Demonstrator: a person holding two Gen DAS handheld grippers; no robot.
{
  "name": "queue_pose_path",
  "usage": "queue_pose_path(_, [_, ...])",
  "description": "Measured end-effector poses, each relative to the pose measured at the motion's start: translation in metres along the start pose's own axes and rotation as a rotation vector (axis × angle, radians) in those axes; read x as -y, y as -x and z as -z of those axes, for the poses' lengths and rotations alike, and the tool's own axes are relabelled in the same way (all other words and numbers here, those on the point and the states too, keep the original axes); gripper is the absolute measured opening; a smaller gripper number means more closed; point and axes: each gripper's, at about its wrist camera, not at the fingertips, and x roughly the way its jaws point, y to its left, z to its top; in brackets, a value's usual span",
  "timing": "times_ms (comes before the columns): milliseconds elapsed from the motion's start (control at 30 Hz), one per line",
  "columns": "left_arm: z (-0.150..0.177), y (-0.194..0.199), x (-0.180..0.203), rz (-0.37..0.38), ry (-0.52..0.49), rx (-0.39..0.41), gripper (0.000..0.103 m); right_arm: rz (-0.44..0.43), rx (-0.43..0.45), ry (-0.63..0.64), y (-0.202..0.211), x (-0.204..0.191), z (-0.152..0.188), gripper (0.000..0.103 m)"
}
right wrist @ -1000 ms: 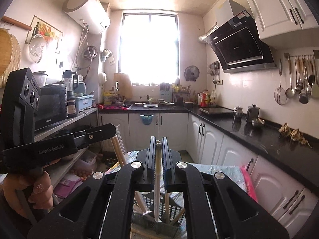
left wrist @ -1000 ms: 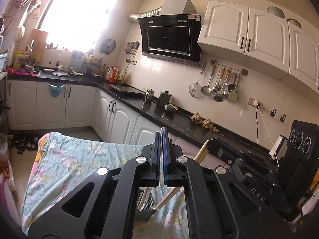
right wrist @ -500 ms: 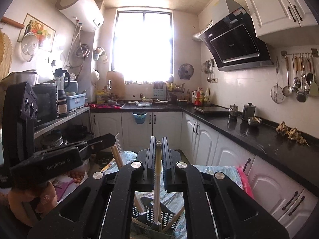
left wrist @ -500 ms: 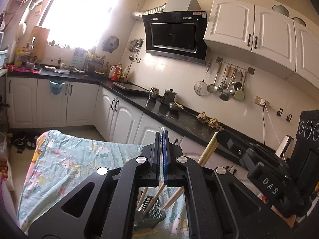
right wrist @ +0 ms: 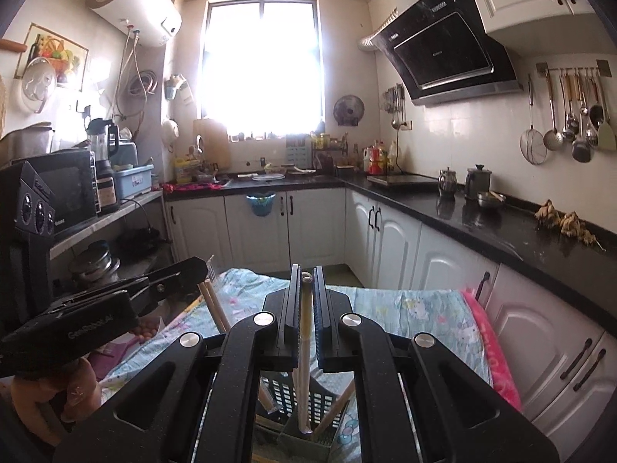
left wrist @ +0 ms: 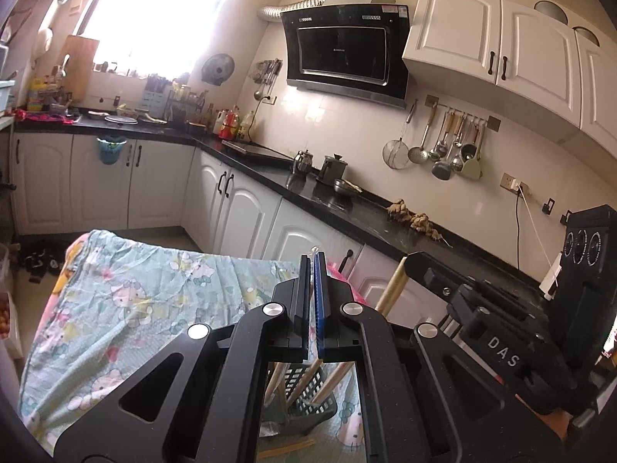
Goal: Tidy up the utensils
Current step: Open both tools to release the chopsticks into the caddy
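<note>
My left gripper (left wrist: 313, 260) is shut on thin pale chopsticks; their lower ends (left wrist: 275, 376) run down into a dark slotted utensil basket (left wrist: 304, 405) on the table. My right gripper (right wrist: 306, 272) is shut on a pale wooden utensil (right wrist: 304, 366) whose lower end stands inside the basket (right wrist: 304, 420). The right gripper (left wrist: 414, 266) shows at the right of the left wrist view with the wooden handle (left wrist: 391, 287) below it. The left gripper (right wrist: 200, 266) shows at the left of the right wrist view holding chopsticks (right wrist: 214, 306).
The table wears a light blue cartoon-print cloth (left wrist: 127, 305). More wooden pieces lie flat by the basket (left wrist: 285, 447). Black countertops (right wrist: 501, 227) with white cabinets run along the back and right. Utensils hang on a wall rail (left wrist: 447, 146).
Both grippers have risen and tilted up slightly, drawing the held utensils higher over the basket. The right gripper sits a little further from the left one. Both stay shut.
</note>
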Motion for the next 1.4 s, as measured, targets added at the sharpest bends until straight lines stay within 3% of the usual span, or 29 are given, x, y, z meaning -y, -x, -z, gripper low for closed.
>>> queue_pose_path(400, [0.021, -0.018, -0.015, -0.005, 0.039, -0.059, 0.001, 0.012, -0.061, -0.032, -0.019, 0.007, 0.022, 0.007])
queue_pose_path(433, [0.023, -0.019, -0.016, -0.010, 0.042, -0.068, 0.002, 0.015, -0.070, -0.032, -0.021, 0.007, 0.024, 0.008])
queue_pose_path(467, [0.024, -0.019, -0.018, -0.014, 0.045, -0.074, 0.004, 0.021, -0.077, -0.033, -0.022, 0.007, 0.026, 0.017])
queue_pose_path(533, [0.026, -0.017, -0.022, -0.018, 0.054, -0.081, 0.016, 0.025, -0.075, -0.045, -0.020, 0.008, 0.030, 0.036])
queue_pose_path(667, [0.027, -0.009, -0.026, -0.038, 0.048, -0.078, 0.025, 0.034, -0.084, -0.056, -0.016, 0.011, 0.035, 0.038])
queue_pose_path(867, [0.026, 0.016, -0.031, -0.054, 0.062, -0.052, 0.048, 0.052, -0.077, -0.044, -0.002, 0.011, 0.039, 0.046])
queue_pose_path(1133, [0.030, 0.060, -0.035, -0.074, 0.084, -0.013, 0.089, 0.060, -0.075, -0.035, 0.021, 0.009, 0.048, 0.057])
queue_pose_path(1400, [0.043, 0.087, -0.041, -0.113, 0.105, -0.012, 0.092, 0.048, -0.076, -0.033, 0.044, 0.000, 0.059, 0.068])
